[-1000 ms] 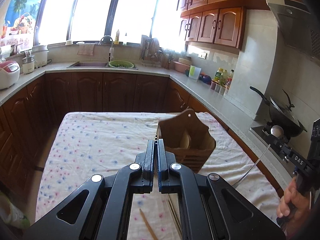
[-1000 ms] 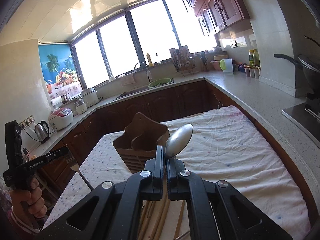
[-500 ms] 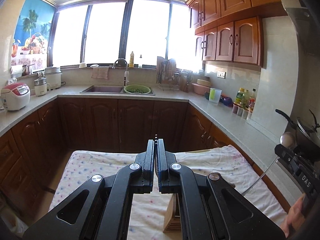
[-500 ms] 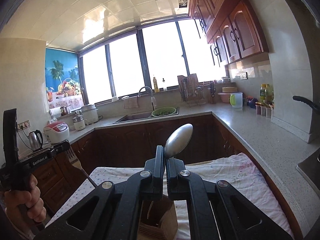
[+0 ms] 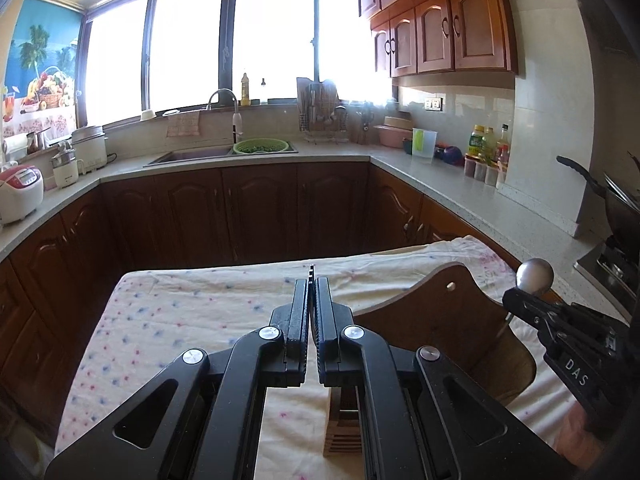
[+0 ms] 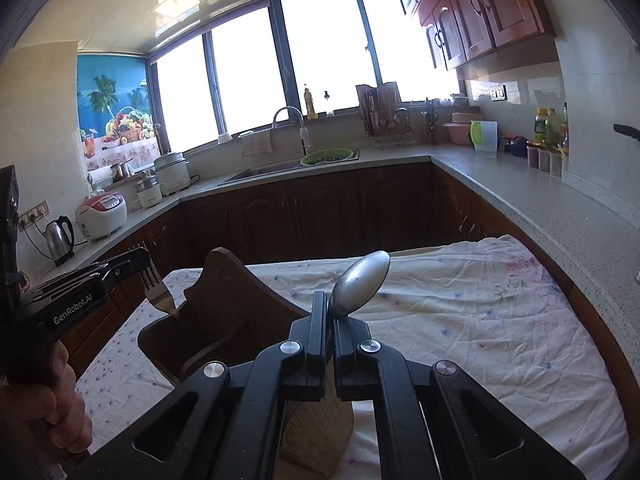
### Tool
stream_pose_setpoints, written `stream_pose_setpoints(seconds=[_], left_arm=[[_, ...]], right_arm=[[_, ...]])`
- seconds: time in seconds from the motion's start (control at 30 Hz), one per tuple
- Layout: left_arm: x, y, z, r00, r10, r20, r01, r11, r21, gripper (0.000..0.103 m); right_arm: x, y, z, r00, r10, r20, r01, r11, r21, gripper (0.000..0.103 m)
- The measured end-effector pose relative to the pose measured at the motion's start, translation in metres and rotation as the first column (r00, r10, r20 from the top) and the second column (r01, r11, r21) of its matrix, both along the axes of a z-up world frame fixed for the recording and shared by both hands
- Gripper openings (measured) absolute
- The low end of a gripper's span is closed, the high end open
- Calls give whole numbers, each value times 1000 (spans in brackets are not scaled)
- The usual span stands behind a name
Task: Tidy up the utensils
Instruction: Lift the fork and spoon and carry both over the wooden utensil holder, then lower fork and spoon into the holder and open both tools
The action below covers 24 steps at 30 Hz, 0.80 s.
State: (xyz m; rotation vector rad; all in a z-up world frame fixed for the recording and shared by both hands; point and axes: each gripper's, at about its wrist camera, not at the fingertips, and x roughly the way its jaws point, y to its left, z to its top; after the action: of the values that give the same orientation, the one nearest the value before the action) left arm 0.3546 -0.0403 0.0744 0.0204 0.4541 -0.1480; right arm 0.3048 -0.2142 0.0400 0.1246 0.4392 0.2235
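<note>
A wooden utensil holder (image 5: 448,328) stands on the cloth-covered table (image 5: 192,304); it also shows in the right wrist view (image 6: 228,316). My left gripper (image 5: 311,280) is shut on a metal fork (image 6: 154,288), whose tines stick up and whose handle reaches down into the holder's left side. My right gripper (image 6: 329,304) is shut on a metal spoon (image 6: 360,283), bowl up, above the holder's right side; the spoon's bowl also shows in the left wrist view (image 5: 534,275). The lower ends of both utensils are hidden.
The table's white flowered cloth (image 6: 460,312) stretches right of the holder. Dark cabinets and a grey counter (image 5: 500,208) ring the room, with a sink (image 5: 192,156), a rice cooker (image 5: 20,192) and a wok (image 5: 616,196) on the stove at right.
Both grippers have dropped from above the table toward the holder. The fork's handle now goes into the holder. Both stay shut on their utensils.
</note>
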Motion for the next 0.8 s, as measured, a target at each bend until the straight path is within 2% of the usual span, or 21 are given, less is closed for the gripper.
stream_pose_setpoints(seconds=[0.33, 0.43, 0.5, 0.57, 0.63, 0.7, 0.8], left_arm=[[1, -9, -3, 999, -15, -33, 15, 1000, 4, 3], [2, -6, -1, 998, -20, -57, 19, 1000, -14, 6], [0, -4, 1, 998, -22, -64, 21, 1000, -23, 15], [-5, -1, 4, 998, -6, -61, 4, 1000, -26, 38], [-12, 5, 7, 999, 10, -48, -12, 999, -40, 51], [-20, 13, 9, 998, 31, -50, -33, 998, -51, 58], [-33, 29, 9, 996, 61, -66, -66, 995, -80, 70]], right_arm=[[1, -1, 6, 1000, 8, -16, -7, 1000, 21, 2], [3, -3, 7, 1000, 12, -25, -11, 999, 37, 6], [5, -7, 8, 999, 11, -34, -9, 999, 51, 9], [2, -10, 10, 999, 14, -33, -12, 997, 71, 19], [-4, -16, 14, 1000, 10, -25, -8, 996, 94, 45], [-11, -22, 18, 1000, -6, -13, 8, 993, 122, 60], [-23, -32, 22, 1000, -18, -9, 19, 986, 165, 68]])
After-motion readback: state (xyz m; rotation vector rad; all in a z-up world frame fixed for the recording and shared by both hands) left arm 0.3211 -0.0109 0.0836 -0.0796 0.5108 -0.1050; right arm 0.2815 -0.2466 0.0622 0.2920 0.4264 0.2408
